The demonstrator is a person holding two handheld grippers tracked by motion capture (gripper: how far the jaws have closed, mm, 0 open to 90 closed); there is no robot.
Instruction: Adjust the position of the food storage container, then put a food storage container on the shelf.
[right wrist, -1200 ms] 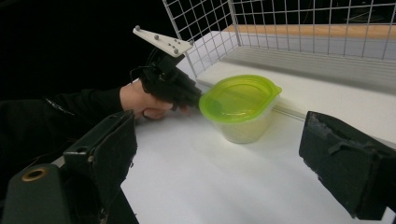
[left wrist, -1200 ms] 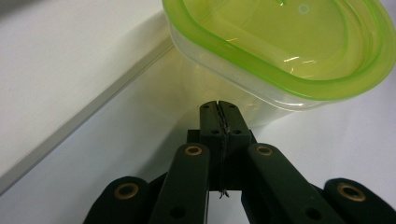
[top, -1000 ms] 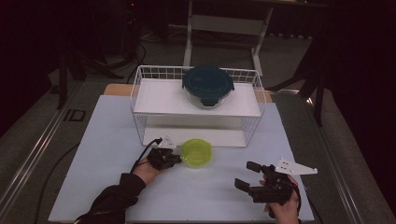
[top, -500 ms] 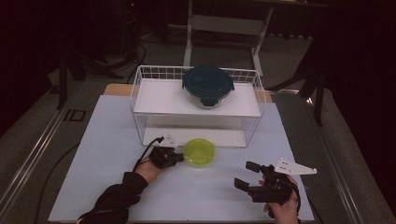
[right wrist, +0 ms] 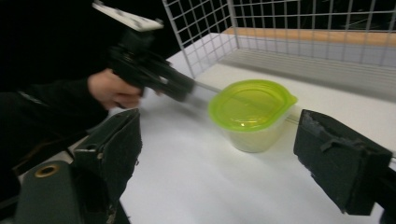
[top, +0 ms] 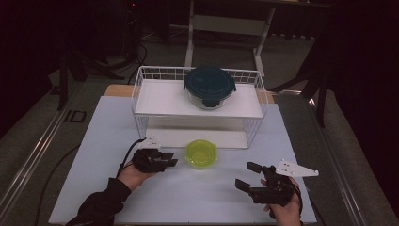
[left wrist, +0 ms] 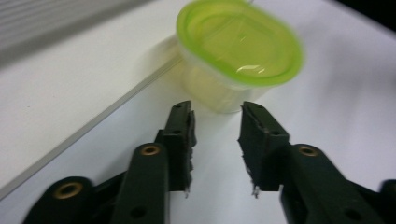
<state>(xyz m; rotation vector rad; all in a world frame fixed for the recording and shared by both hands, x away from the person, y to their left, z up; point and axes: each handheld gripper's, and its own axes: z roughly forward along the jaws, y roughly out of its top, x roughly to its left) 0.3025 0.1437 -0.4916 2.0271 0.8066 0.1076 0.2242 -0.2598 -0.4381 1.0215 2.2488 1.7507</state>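
A small clear container with a lime green lid (top: 201, 153) stands on the white table in front of the wire rack. My left gripper (top: 174, 160) lies just left of it, open, with a small gap to the tub. In the left gripper view the jaws (left wrist: 217, 109) stand apart with nothing between them, their tips just short of the container (left wrist: 238, 51). My right gripper (top: 245, 175) is open wide at the front right, aimed at the container (right wrist: 252, 107) from a distance. The right gripper view also shows the left gripper (right wrist: 187, 88) and its hand.
A white wire rack (top: 141, 94) stands at the back of the table, with a glass bowl under a dark teal lid (top: 209, 84) on its upper shelf. The lower shelf opening sits right behind the green container. The table's front edge is close to both hands.
My left gripper has drawn back a little to the left, leaving a gap to the green container. The right gripper has hardly moved.
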